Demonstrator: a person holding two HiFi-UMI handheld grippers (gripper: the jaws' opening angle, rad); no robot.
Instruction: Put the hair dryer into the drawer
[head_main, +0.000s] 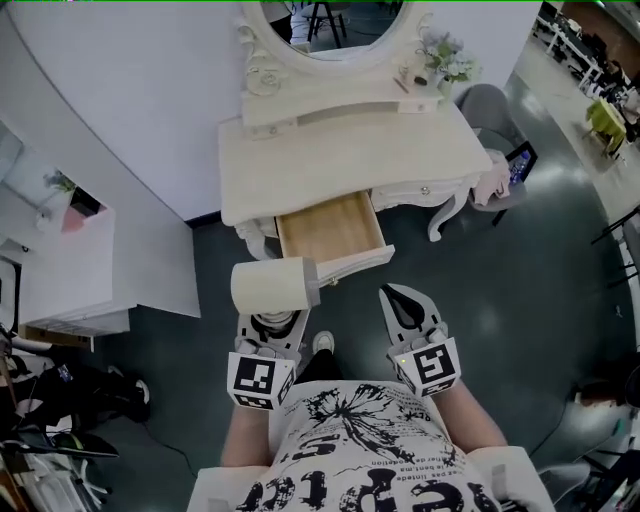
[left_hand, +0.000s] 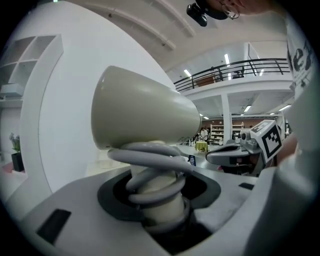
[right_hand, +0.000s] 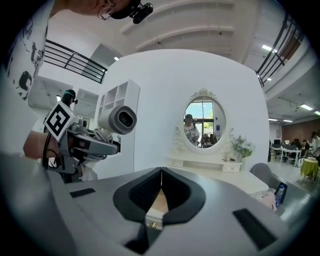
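The left hand-held gripper (left_hand: 160, 210) clamps the hair dryer (head_main: 272, 286) by its handle, barrel crosswise, just short of the open drawer (head_main: 330, 228) ahead and slightly right. The right hand-held gripper (head_main: 405, 305), jaws together and empty, hangs alongside.

Person: white T-shirt (head_main: 365, 450), black graphic print + big black lettering, short white sleeves. Light-coloured shoe (head_main: 322, 342) shows below. Left gripper (head_main: 272, 325) & right gripper (head_main: 400, 300) are the same build: light-grey moulded shells, black lining round the jaw opening, black rect insets on the top faces. Marker cube at the rear of each, left cube (head_main: 258, 380), right cube (head_main: 432, 366): white faces w/ black square patterns.
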